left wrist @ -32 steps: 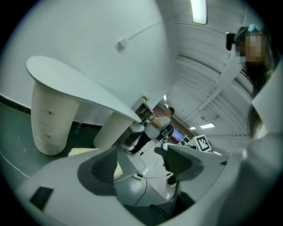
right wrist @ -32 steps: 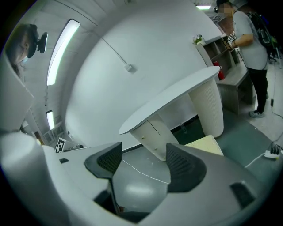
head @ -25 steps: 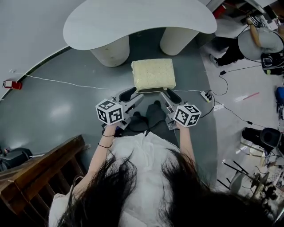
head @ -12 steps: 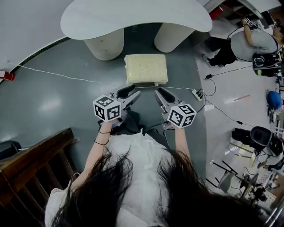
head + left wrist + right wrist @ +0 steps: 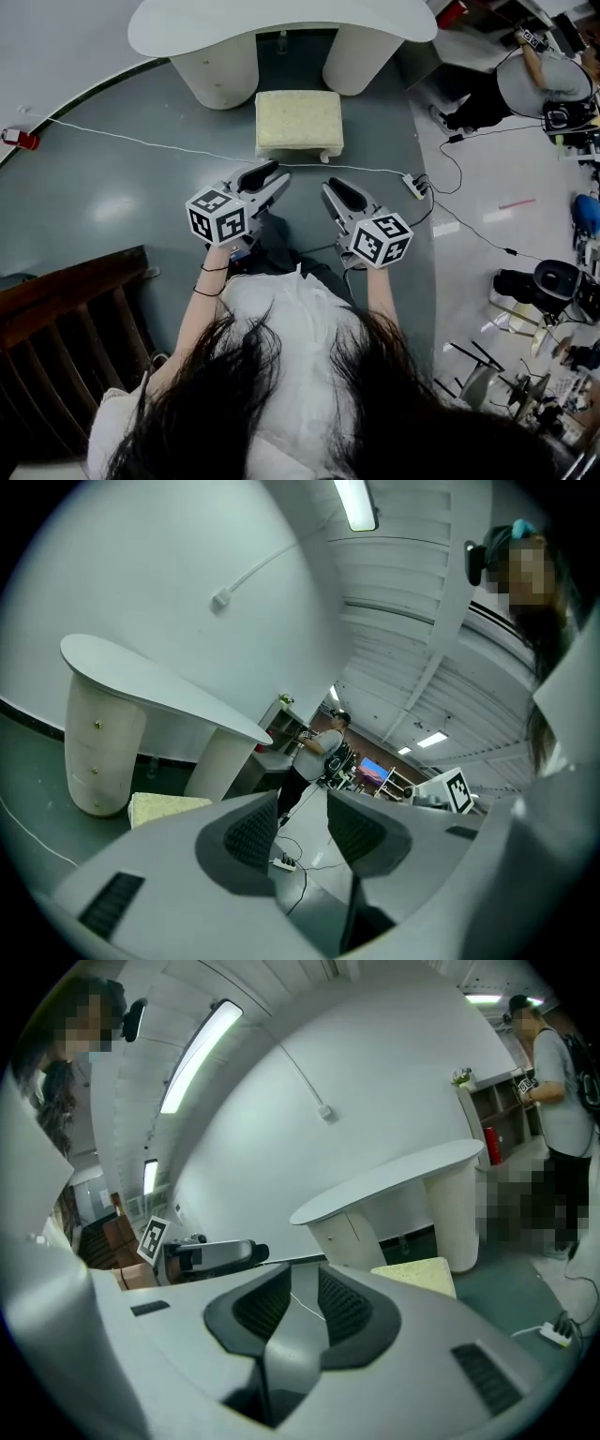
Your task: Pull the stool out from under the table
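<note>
The stool (image 5: 298, 124), low with a cream cushion, stands on the grey floor just in front of the white table (image 5: 281, 23), between its two round legs. Both grippers hover over the floor a little short of it and touch nothing. My left gripper (image 5: 274, 174) has a narrow gap between its jaws, and nothing is in that gap. The jaws of my right gripper (image 5: 329, 188) are closing on empty air. In the left gripper view the stool (image 5: 164, 808) lies low at the left, beyond the gripper (image 5: 302, 810). In the right gripper view the stool (image 5: 417, 1274) shows to the right of the gripper (image 5: 305, 1277).
A white cable (image 5: 141, 142) crosses the floor to a power strip (image 5: 413, 186) between the grippers and the stool. A dark wooden chair (image 5: 66, 328) stands at lower left. A person (image 5: 539, 80) and floor equipment (image 5: 553, 291) are at the right.
Both grippers have drawn back from the stool's near edge, and their jaws have narrowed. The stool keeps its place in front of the table legs.
</note>
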The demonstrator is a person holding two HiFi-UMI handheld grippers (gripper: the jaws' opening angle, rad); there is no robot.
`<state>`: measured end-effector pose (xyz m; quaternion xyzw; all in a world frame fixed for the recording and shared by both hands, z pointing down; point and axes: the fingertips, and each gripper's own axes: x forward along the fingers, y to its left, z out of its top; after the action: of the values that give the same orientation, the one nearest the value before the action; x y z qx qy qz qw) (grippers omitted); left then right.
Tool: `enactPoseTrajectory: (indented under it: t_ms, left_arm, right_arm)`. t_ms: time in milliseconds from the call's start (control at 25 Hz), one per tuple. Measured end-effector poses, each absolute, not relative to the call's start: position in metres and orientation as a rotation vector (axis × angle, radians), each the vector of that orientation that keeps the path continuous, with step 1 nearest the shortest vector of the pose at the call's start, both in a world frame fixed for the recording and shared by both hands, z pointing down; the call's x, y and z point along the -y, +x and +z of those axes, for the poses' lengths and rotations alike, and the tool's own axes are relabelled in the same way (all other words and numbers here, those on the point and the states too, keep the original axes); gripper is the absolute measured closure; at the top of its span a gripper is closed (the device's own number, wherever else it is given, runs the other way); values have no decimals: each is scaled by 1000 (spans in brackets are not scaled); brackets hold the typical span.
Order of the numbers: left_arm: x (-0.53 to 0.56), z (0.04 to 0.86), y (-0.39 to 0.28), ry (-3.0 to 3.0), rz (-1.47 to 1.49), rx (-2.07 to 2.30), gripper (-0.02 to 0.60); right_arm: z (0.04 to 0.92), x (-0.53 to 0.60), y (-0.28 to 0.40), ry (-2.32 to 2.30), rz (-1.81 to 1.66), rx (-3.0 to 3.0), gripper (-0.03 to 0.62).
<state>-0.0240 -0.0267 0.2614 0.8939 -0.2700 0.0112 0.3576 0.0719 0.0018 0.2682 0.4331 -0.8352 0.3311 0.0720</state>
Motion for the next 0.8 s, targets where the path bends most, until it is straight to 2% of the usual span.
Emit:
enactPoseTrajectory:
  t_ms: [280,800]
  left_arm:
    - [-62,250,20,2285,24,770,414]
    - [-138,230,26,2308,110,815,459]
  right_arm:
    - [257,-74,114,1253,976,2570,496]
    - [242,-140,100,1142,984,2665,514]
